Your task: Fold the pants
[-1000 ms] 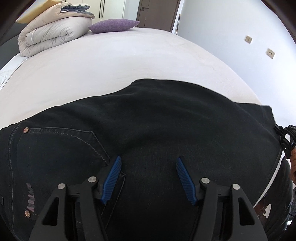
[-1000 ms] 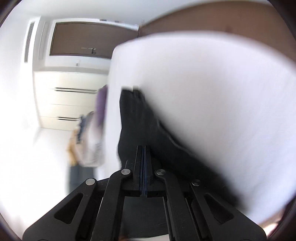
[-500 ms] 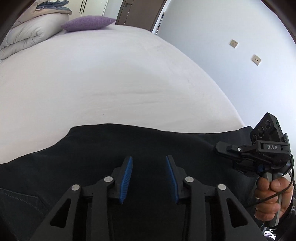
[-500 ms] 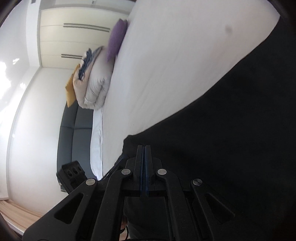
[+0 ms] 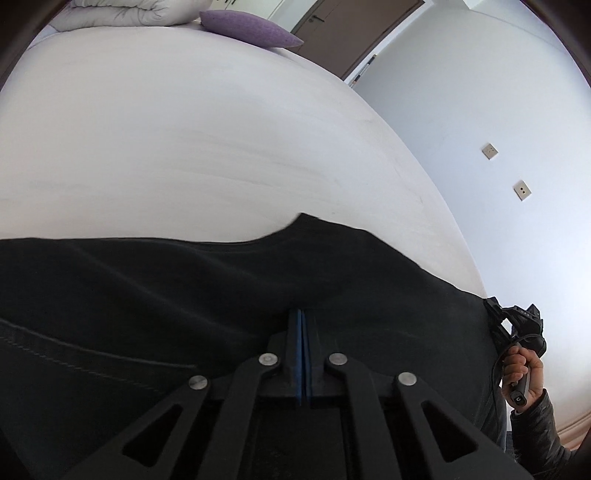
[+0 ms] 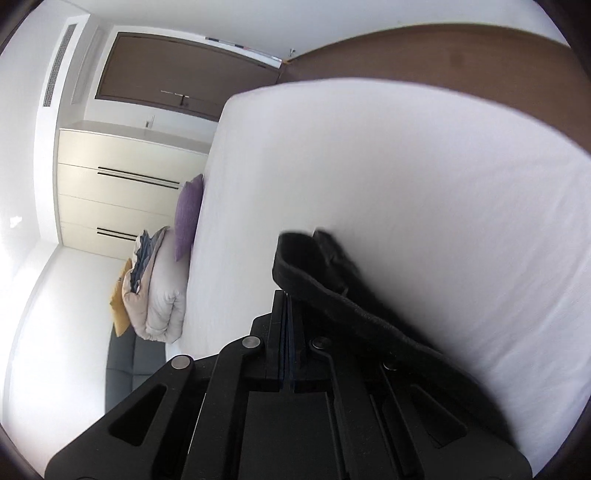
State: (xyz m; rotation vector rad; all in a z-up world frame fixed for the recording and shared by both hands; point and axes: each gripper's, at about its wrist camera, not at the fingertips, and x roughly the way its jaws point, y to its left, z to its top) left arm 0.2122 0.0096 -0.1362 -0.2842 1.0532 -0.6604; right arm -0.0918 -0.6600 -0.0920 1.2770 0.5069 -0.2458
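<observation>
Left gripper [image 5: 301, 317] is pinching the black pants [image 5: 184, 295] at six o'clock; right gripper [image 6: 287, 295] is clamping their hem over the white bed [image 5: 184, 147].

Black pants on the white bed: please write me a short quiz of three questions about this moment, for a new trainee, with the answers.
1. True or false: the left gripper has its blue pads closed on the black pants.
2. Multiple choice: where does the purple pillow lie? A) on the pants B) at the far end of the white bed, beside the folded duvet C) on the floor
3. Fill in: in the right wrist view, the right gripper is shut on an edge of the ____.

Key: 1 true; 2 B; 3 pants
</observation>
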